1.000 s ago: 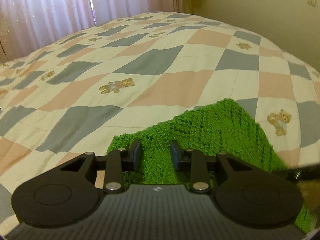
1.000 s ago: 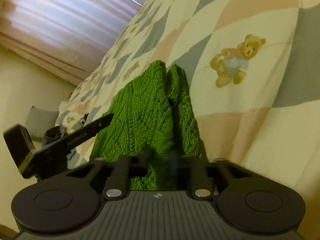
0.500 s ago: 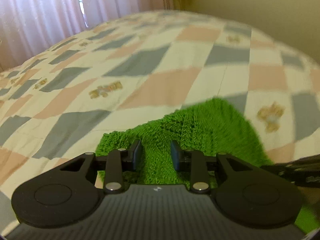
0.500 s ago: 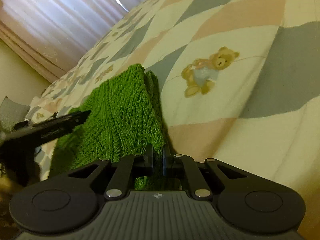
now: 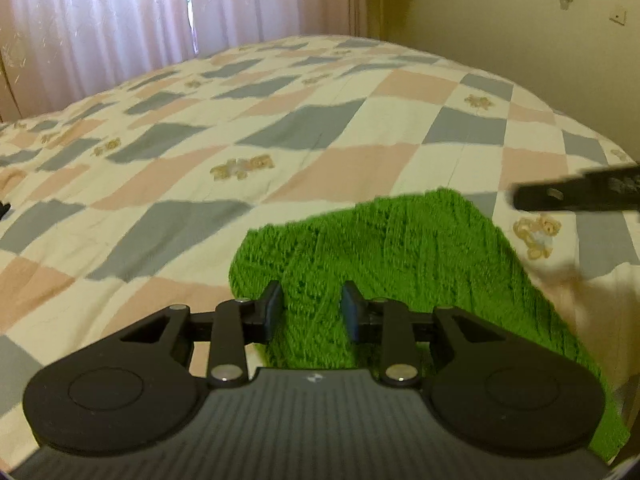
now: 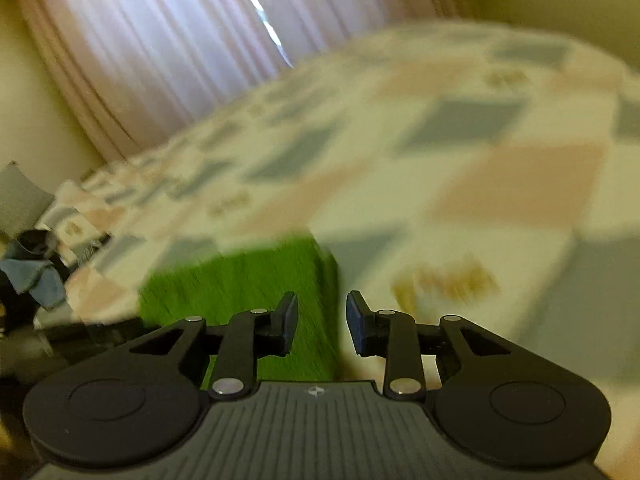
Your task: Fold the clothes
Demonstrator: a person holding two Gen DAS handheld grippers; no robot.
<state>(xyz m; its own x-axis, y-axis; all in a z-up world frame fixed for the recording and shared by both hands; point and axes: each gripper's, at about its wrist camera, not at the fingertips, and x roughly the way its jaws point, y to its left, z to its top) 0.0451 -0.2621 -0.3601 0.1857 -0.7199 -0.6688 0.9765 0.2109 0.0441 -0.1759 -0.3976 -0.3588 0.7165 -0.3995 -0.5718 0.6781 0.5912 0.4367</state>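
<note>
Two hand-held grippers are at work on a bed. The left hand-held gripper (image 5: 311, 311) has its jaws partly open, with a bunched fold of the green knitted sweater (image 5: 400, 248) between them. The pads seem to press on the wool, so I think it holds the sweater. The right hand-held gripper (image 6: 322, 322) has just been opening its jaws. They stand apart now, and nothing is pinched between them. The sweater (image 6: 240, 280) lies below and past them, not touching the pads. In the left view, the right hand-held gripper shows as a dark bar at the right edge, above the cloth.

The sweater lies on the bed quilt (image 5: 320, 140), near the front edge. It looks folded into a smaller, thick shape. The quilt has pink, grey and cream squares with little teddy bears (image 5: 538, 236). Pale curtains (image 5: 120, 20) hang behind the bed.

I think one fold is just laid down, and the right side has let go. Next, the left side needs to let go too, or pull its edge flat. Then the thick fold may want a gentle press so it does not spring open.
</note>
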